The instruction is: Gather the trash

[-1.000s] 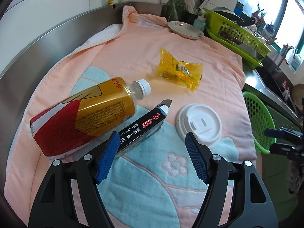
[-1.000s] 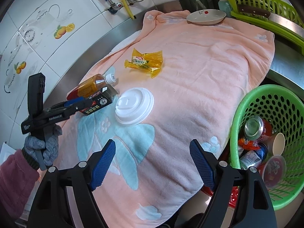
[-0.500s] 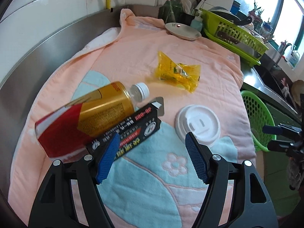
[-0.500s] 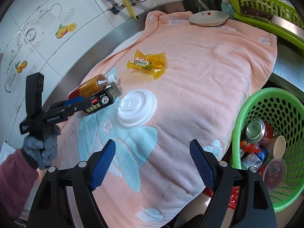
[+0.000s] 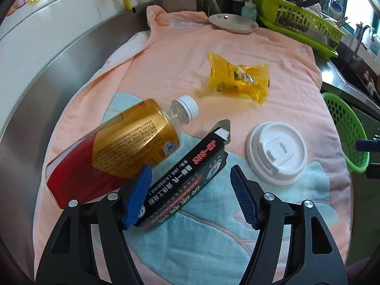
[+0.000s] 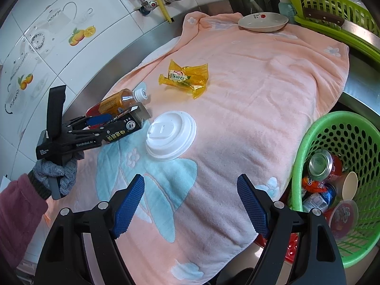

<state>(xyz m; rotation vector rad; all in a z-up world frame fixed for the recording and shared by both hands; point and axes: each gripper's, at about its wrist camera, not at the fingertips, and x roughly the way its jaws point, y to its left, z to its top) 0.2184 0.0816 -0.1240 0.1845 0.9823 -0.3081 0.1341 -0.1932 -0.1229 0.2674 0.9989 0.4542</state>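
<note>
"Jaws on my left gripper (image 5: 190, 194) have just been closing around the black carton (image 5: 187, 180), not yet clamped; my right gripper (image 6: 190, 201) hangs open, empty."

"How does it lie?"

"Long axis slanting away between the pads, beside the bottle (image 5: 123, 152) on the peach towel (image 5: 171, 66). Kitchen counter; green basket (image 6: 318, 142) waits at right."

- A peach towel (image 6: 273, 83) with pale blue flower shapes covers the steel worktop (image 5: 47, 76).
- A shallow dish (image 6: 262, 21) sits on the towel's far end.
- A lime drying rack (image 6: 332, 4) stands just beside the dish.
- White wall tiles (image 6: 59, 23) carry fruit decals.
</note>
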